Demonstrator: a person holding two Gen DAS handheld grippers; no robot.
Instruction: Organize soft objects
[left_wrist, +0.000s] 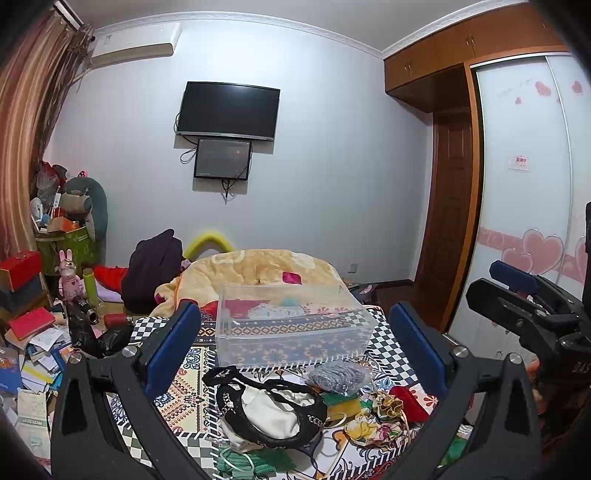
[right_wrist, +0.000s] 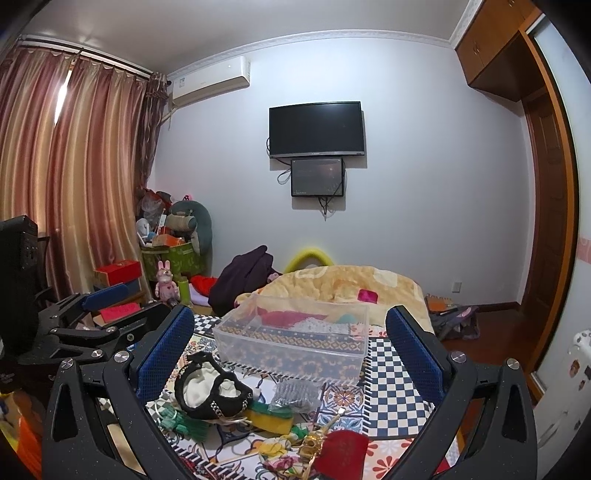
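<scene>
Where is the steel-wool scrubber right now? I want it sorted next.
In both views the steel-wool scrubber lies on the patterned cloth just in front of the clear plastic bin, right of the black-and-white pouch and above the green-yellow sponge.
</scene>
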